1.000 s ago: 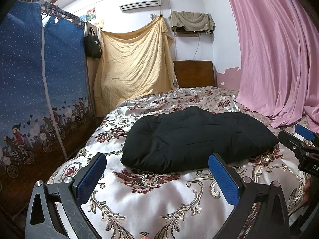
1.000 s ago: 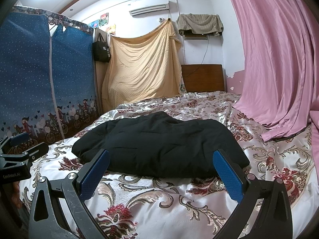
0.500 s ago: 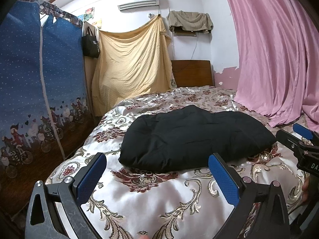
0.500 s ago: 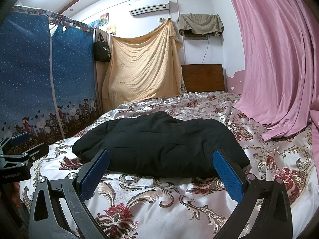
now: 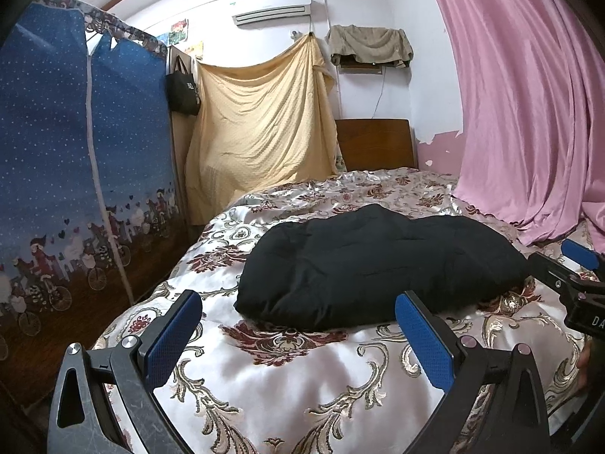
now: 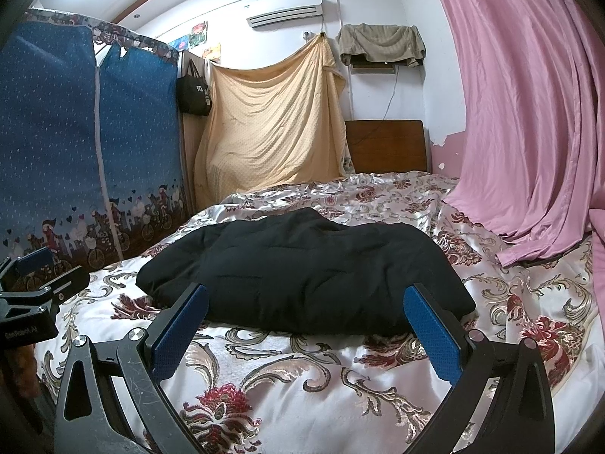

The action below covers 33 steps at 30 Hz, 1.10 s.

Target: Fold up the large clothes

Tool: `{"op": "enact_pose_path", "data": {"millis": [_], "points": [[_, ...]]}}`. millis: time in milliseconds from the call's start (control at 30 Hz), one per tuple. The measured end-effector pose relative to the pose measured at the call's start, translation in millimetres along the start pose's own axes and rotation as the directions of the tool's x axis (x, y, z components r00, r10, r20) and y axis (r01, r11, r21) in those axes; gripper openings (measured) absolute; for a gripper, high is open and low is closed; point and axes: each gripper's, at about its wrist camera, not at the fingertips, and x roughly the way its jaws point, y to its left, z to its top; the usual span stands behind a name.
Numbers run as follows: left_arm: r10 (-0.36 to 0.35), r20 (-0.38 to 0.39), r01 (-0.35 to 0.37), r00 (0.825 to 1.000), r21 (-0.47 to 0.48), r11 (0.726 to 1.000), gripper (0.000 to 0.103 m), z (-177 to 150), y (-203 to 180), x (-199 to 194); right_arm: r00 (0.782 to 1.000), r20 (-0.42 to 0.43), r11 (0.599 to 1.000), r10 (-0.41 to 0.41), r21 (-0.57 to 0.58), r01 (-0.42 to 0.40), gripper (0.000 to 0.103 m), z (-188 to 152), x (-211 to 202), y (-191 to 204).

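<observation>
A black padded jacket lies folded into a thick bundle on the bed, on a shiny cover with dark red flowers and gold scrolls. In the left wrist view the bundle sits at about 1 o'clock from the left gripper, ahead of the jaws and apart from them; bare cover shows between the blue pads and the jacket's near edge. Those jaws are spread wide and hold nothing. In the right wrist view the jacket lies straight ahead at 12 o'clock of the right gripper, its near edge just beyond the pad tips, not between them. These jaws are also spread wide and empty. Each gripper shows at the edge of the other's view: the right one at 3 o'clock, the left one at 9 o'clock.

A pink curtain hangs at 2 o'clock, its hem resting on the bed. A blue fabric wardrobe stands at 9 o'clock. A yellow sheet hangs at 12 o'clock beside a wooden headboard.
</observation>
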Motion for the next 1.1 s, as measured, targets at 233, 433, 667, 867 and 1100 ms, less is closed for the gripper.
{"op": "enact_pose_path", "data": {"millis": [233,433,667,867,1100], "points": [[0.004,0.005,-0.004,1.000,0.000,1.000,0.103,-0.1,-0.2,-0.4,1.000,-0.005,1.000,0.004,-0.003,-0.004,0.102,0.2,4.2,1.9],[0.012,0.007,-0.012,1.000,-0.002,1.000,0.103,-0.9,1.6,0.5,1.000,-0.005,1.000,0.004,-0.002,-0.004,0.102,0.2,4.2,2.1],[0.013,0.002,-0.013,1.000,-0.003,1.000,0.103,-1.3,3.3,1.7,1.000,-0.005,1.000,0.004,-0.003,-0.004,0.102,0.1,4.1,2.0],[0.014,0.003,-0.014,1.000,-0.001,1.000,0.103,-1.8,3.5,2.0,1.000,-0.006,1.000,0.004,-0.003,-0.004,0.102,0.6,4.3,2.2],[0.014,0.003,-0.014,1.000,-0.001,1.000,0.103,-1.7,3.5,1.9,1.000,-0.005,1.000,0.004,-0.003,-0.004,0.102,1.1,4.1,2.6]]}}
